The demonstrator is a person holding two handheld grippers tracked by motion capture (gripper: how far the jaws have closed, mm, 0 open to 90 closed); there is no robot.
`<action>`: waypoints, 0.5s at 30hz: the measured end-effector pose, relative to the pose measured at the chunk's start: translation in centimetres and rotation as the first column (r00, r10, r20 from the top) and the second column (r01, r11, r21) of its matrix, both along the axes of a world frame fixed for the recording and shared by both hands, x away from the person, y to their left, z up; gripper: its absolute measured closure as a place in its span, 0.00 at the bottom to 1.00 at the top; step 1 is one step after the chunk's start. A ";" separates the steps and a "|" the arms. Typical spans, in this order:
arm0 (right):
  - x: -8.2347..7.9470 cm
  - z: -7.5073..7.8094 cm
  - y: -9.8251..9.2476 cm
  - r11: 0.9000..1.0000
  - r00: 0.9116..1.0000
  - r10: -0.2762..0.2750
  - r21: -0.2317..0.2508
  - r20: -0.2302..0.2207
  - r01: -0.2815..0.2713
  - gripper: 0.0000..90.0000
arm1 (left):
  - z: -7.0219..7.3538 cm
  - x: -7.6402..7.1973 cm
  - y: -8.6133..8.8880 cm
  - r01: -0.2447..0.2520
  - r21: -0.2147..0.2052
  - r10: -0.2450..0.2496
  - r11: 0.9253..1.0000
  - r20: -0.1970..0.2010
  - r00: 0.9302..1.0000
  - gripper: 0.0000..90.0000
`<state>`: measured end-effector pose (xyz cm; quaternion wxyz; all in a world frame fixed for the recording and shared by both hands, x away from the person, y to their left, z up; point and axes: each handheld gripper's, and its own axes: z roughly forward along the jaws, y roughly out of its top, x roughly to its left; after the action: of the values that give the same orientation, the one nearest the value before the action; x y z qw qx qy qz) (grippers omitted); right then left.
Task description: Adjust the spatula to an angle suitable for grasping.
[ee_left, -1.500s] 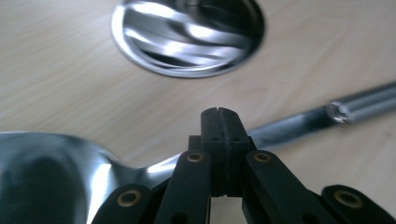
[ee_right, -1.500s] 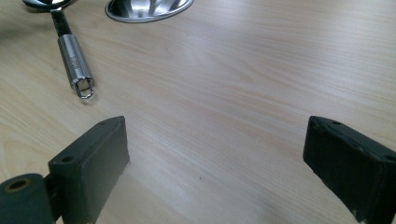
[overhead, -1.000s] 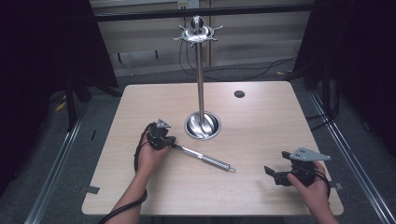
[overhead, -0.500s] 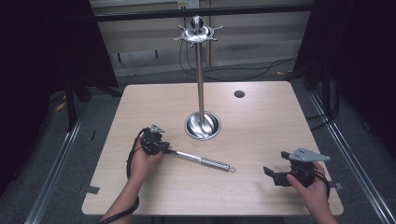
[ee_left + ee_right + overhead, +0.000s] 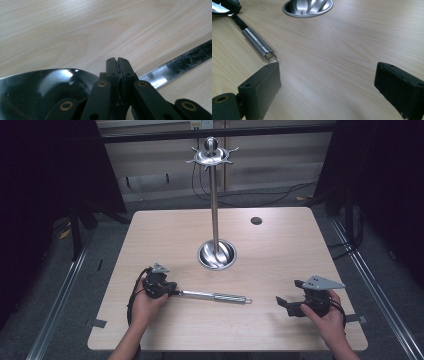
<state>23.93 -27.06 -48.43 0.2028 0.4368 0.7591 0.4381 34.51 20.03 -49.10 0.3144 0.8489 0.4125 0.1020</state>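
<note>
A spoon with a shiny black bowl and a steel handle ending in a wire loop lies flat on the wooden table, near its front. My left gripper sits at the bowl end, low over the table. Its jaws are shut at the neck where the bowl meets the handle. My right gripper rests at the front right, pointing left toward the handle's loop. It stands wide open with only bare wood between the fingers.
A steel utensil stand rises from a round dished base at the table's middle, its pole topped by a hooked crown. A small dark disc lies at the back right. Cables run on the floor behind.
My left gripper has slid toward the near left, dragging the spoon's bowl end along. The handle's loop end has stayed put, so the spoon now lies more level. The right gripper has kept still.
</note>
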 end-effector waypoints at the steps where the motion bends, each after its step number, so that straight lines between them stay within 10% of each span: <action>1: 0.2 0.0 0.2 1.000 1.000 0.005 0.001 0.002 -0.005 0.07 | 0.0 -0.2 0.0 -0.003 -0.003 0.003 1.000 -0.005 1.000 0.98; 15: 2.6 0.0 3.1 0.996 0.996 0.087 0.005 0.008 -0.088 0.07 | 0.0 -2.8 1.3 -0.023 -0.044 0.021 0.999 -0.031 0.999 0.97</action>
<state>26.50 -23.99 -48.39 0.1851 0.4020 0.7754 0.4504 31.74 21.33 -49.06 0.3257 0.8386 0.4287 0.0835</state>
